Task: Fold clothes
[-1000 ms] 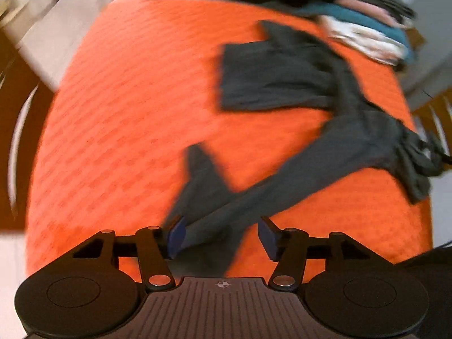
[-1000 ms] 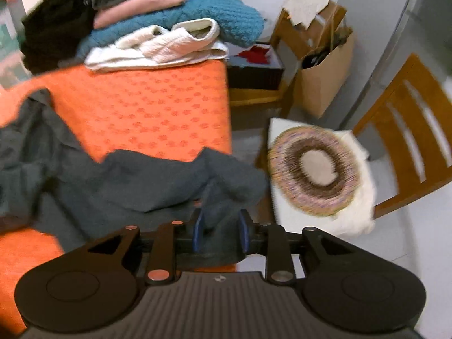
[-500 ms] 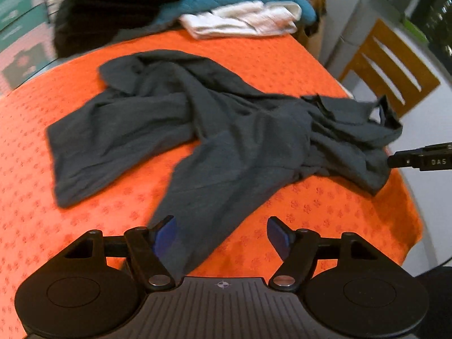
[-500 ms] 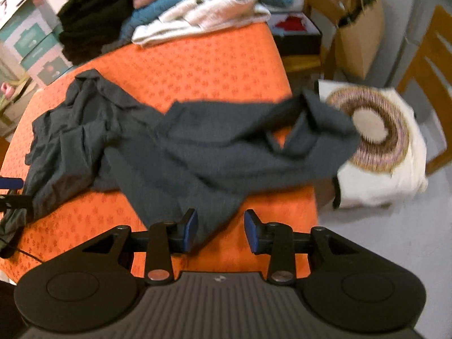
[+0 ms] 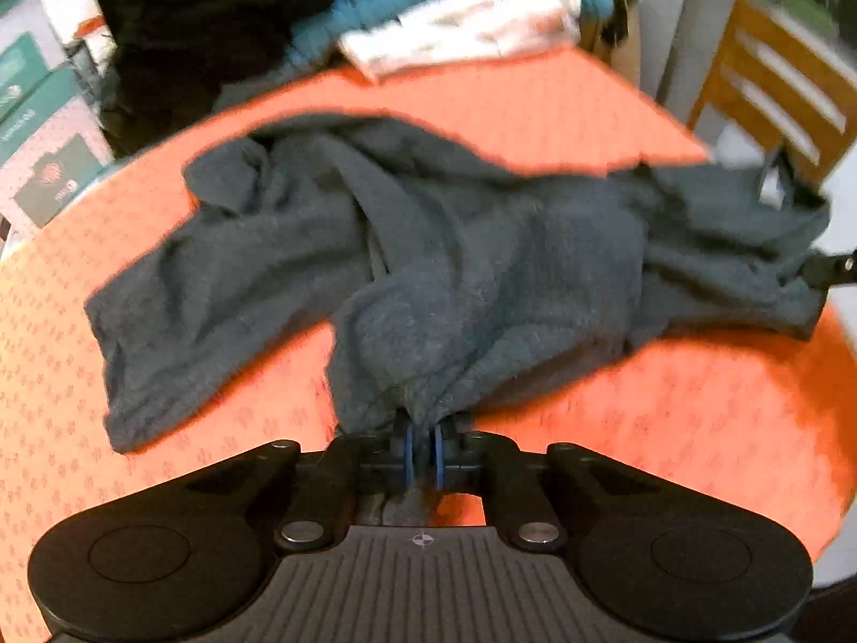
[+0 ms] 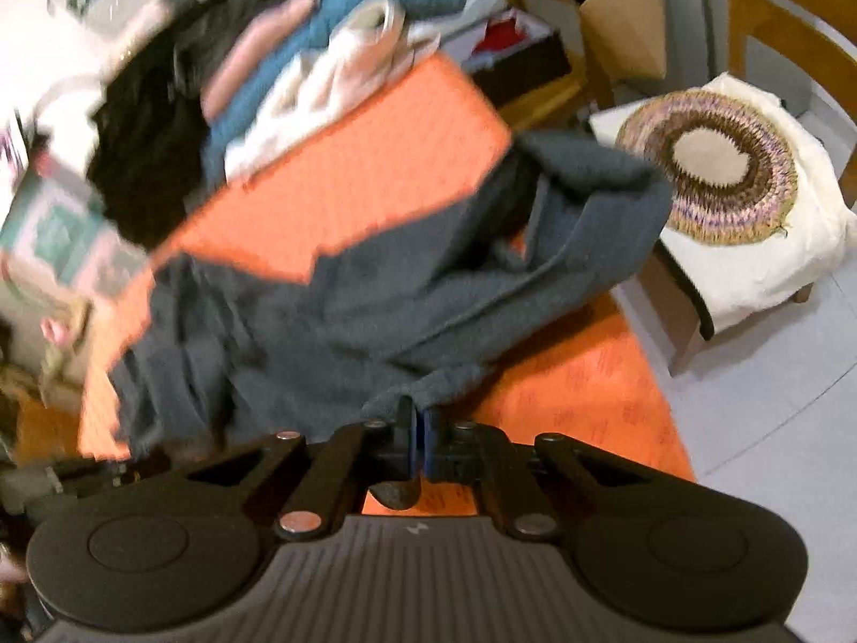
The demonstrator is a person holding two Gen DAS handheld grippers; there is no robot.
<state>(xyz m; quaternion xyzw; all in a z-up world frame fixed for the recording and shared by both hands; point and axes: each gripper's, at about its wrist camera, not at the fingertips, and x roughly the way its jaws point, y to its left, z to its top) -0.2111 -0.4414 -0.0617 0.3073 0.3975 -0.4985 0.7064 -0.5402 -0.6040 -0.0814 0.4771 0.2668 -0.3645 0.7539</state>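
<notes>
While both views are blurred, the left tongs (image 5: 423, 447) show clearly at 6 o'clock of the left wrist view: their jaws have just been closing and now stand clenched on a gathered hem of the dark grey garment (image 5: 482, 268), the cloth bunched between the blue pads (image 5: 410, 450). From this pinch the garment fans outward toward 12 o'clock, one flat panel lying toward 9 o'clock and a rumpled mass running toward 3 o'clock, where the right tongs (image 5: 830, 268) enter at the frame edge, touching the cloth. Beneath it lies the orange patterned bench (image 5: 669, 412). At 12 o'clock, on the far end of the bench, sits a pile of clothes (image 5: 455, 16) in teal, white, pink and black. A wooden chair (image 5: 776, 91) stands at 2 o'clock, and boxes (image 5: 37, 123) at 10 o'clock.

In the right wrist view, the right tongs (image 6: 420, 442) have likewise just been closing and are clenched on an edge of the garment (image 6: 401, 316), a fold of cloth hanging below the pads. The garment spreads toward 12 o'clock across the bench (image 6: 364, 177), part of it draping over the bench's edge toward 2 o'clock. A chair cushion (image 6: 760, 268) with a round woven mat (image 6: 712, 161) on it lies at 2 o'clock, off the bench. The pile of clothes (image 6: 321, 48) sits at 11 o'clock.
</notes>
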